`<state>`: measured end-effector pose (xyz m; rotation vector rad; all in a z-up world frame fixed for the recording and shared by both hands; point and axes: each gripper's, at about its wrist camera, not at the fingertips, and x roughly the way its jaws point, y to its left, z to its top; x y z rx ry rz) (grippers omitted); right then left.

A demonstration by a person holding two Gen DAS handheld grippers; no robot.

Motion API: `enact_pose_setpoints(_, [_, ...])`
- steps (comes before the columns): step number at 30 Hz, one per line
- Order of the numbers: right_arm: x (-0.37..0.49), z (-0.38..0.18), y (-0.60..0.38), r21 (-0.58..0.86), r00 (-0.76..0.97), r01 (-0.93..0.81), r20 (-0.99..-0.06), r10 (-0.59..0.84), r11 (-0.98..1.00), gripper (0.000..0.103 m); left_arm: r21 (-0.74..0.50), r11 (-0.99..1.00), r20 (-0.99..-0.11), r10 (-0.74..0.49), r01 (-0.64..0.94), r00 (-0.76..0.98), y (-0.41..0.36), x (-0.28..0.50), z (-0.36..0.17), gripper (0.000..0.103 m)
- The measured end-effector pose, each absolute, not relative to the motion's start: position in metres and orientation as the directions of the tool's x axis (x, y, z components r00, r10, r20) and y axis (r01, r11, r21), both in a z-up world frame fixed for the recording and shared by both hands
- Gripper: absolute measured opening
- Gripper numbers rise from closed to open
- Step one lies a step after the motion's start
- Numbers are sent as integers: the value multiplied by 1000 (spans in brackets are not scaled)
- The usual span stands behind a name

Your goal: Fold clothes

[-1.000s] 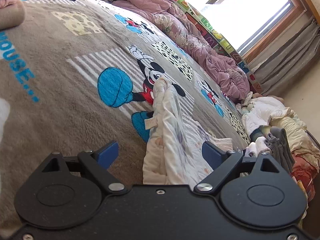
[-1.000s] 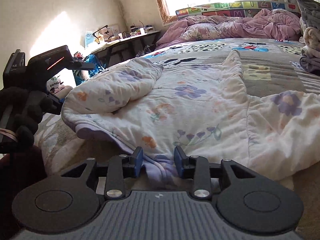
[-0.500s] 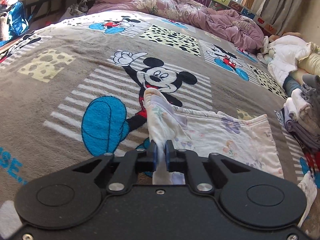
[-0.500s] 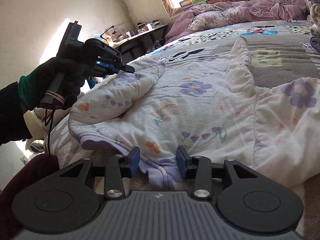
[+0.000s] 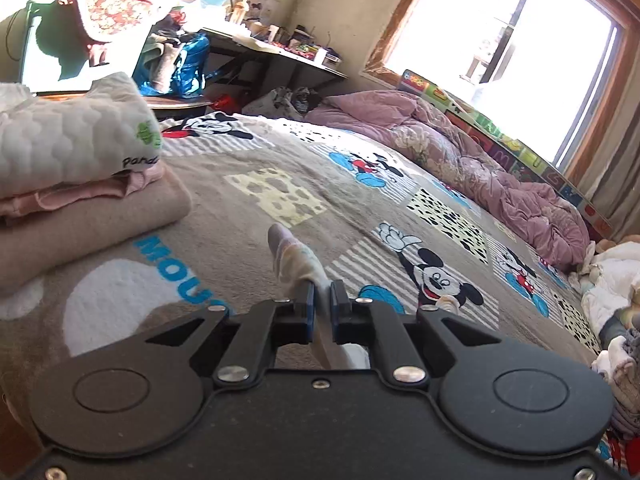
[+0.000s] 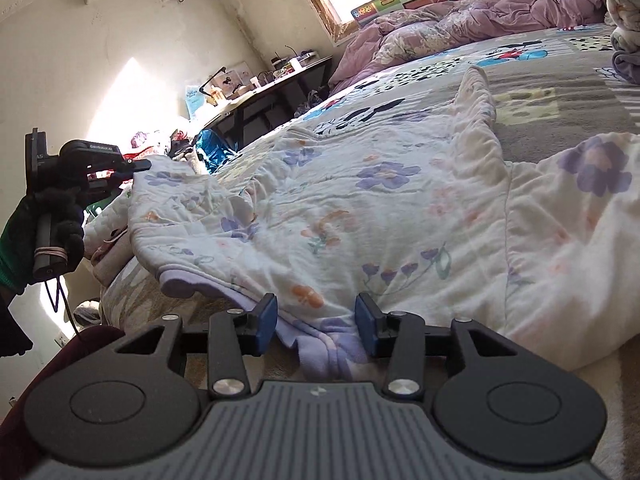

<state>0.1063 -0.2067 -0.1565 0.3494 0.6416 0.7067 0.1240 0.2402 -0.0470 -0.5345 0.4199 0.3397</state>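
Note:
A white quilted garment [image 6: 380,208] with purple and orange flowers lies spread on the Mickey Mouse blanket [image 5: 248,168]. My left gripper [image 5: 322,292] is shut on the garment's sleeve end [image 5: 292,256], which sticks up past the blue pads. In the right wrist view the left gripper [image 6: 142,165], held by a gloved hand [image 6: 44,224], lifts that sleeve at the far left. My right gripper [image 6: 316,316] sits low at the garment's near edge. Its jaws stand apart, and the purple hem [image 6: 328,344] lies loose between them.
A stack of folded clothes [image 5: 72,168] sits on the bed to the left. A crumpled purple quilt [image 5: 480,160] lies along the window side. A cluttered desk [image 5: 280,52] stands beyond the bed, and more folded clothes [image 5: 616,280] line the right edge.
My left gripper closed on the sleeve end, then lifted it and swung left toward the folded stack. The right gripper's jaws widened around the hem while staying in place.

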Motion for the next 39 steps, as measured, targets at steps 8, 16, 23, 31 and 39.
enact_pose_setpoints(8, [102, -158, -209, 512, 604, -476, -401, 689, 715, 44, -430, 734, -534, 264, -526, 804, 260, 79, -72, 5])
enact_pose_setpoints(16, [91, -155, -219, 549, 652, -430, -360, 667, 717, 47, -513, 632, -620, 195, -581, 760, 270, 80, -125, 56])
enact_pose_setpoints(23, [90, -159, -219, 529, 663, -425, -370, 651, 734, 47, -573, 604, -561, 205, -554, 802, 276, 84, -109, 3])
enact_pose_setpoints(31, [91, -161, -217, 510, 646, -440, -392, 655, 739, 47, -444, 604, -671, 266, -661, 693, 282, 82, -131, 22])
enact_pose_setpoints(39, [72, -133, -223, 399, 711, -482, -342, 614, 780, 47, -363, 760, -548, 293, -539, 783, 217, 64, -85, 44])
